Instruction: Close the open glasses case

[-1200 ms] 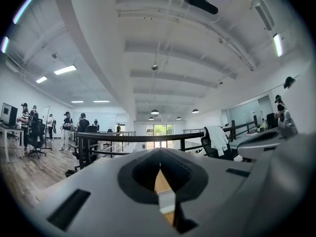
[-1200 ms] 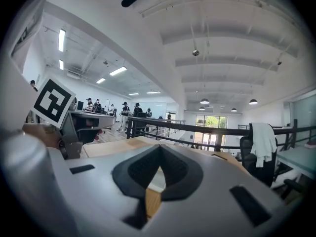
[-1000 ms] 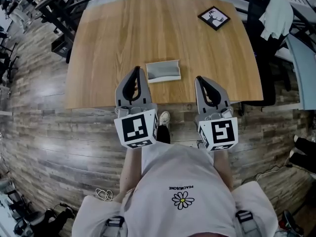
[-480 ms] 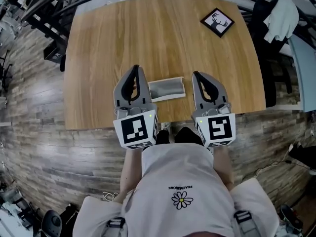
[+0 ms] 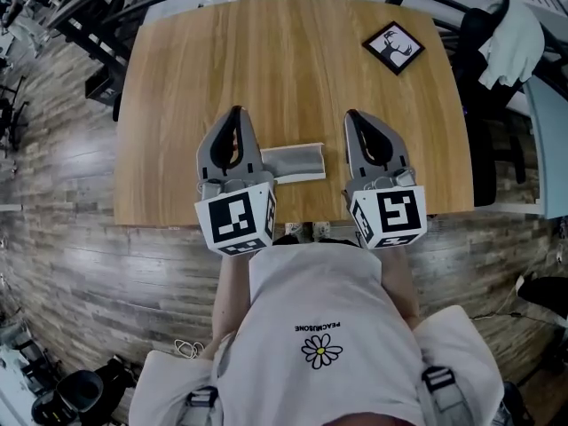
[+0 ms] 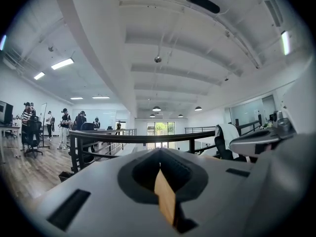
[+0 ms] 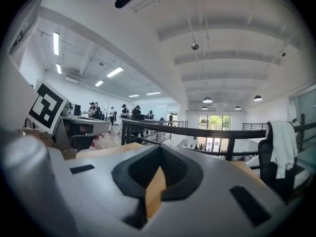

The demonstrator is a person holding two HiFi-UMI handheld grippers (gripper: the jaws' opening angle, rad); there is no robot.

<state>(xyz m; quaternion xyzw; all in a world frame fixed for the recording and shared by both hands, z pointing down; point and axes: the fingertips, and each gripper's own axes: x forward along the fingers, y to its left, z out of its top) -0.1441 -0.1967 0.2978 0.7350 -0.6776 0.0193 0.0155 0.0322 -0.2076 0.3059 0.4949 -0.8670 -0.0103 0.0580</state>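
Clenched empty, left claw (image 5: 234,114) and right claw (image 5: 356,116) now flank the open case (image 5: 295,161), having advanced over the counter (image 5: 293,51); closing not yet started

The head view looks steeply down on the table (image 5: 177,78), left gripper (image 5: 232,114) and right gripper (image 5: 357,117), whose own views ride close behind their jaws, facing level across the table toward the far railing (image 6: 123,136) they share.

The table (image 5: 293,69) is showing smooth, light wood with a fine grain. The glasses case (image 5: 297,162) is looking matt grey, while the left gripper (image 5: 233,112) and right gripper (image 5: 355,115) are showing smooth matt plastic.
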